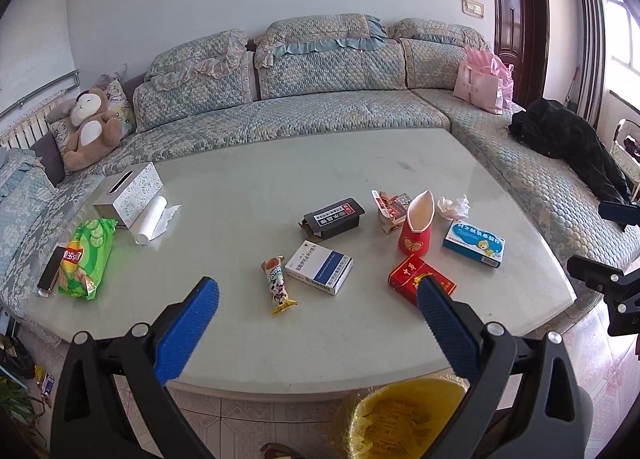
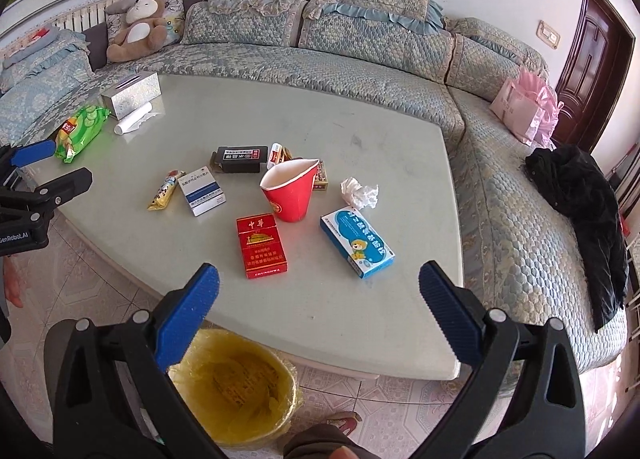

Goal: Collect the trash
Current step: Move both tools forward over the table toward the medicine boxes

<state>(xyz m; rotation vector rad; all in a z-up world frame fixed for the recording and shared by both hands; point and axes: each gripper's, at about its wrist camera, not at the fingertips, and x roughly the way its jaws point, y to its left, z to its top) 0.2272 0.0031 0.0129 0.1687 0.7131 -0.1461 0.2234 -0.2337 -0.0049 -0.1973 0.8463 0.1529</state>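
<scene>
Trash lies on the pale table (image 1: 248, 187): a red paper cup (image 1: 416, 233), a red cigarette pack (image 1: 408, 277), a blue-white box (image 1: 474, 243), a white box (image 1: 320, 267), a black box (image 1: 334, 217), a snack wrapper (image 1: 278, 285) and crumpled tissue (image 1: 454, 206). My left gripper (image 1: 318, 291) is open and empty above the table's near edge. My right gripper (image 2: 318, 279) is open and empty, above the near edge beside the cigarette pack (image 2: 261, 245) and blue-white box (image 2: 356, 243). A yellow-lined bin (image 2: 236, 383) stands on the floor below; it also shows in the left wrist view (image 1: 400, 415).
A tissue box (image 1: 128, 193), paper roll (image 1: 154, 219), green chip bag (image 1: 84, 255) and a phone (image 1: 52, 271) lie at the table's left. A sofa (image 1: 300, 115) wraps the far and right sides, with a teddy (image 1: 90, 127), pink bag (image 1: 482, 83) and black coat (image 1: 568, 139).
</scene>
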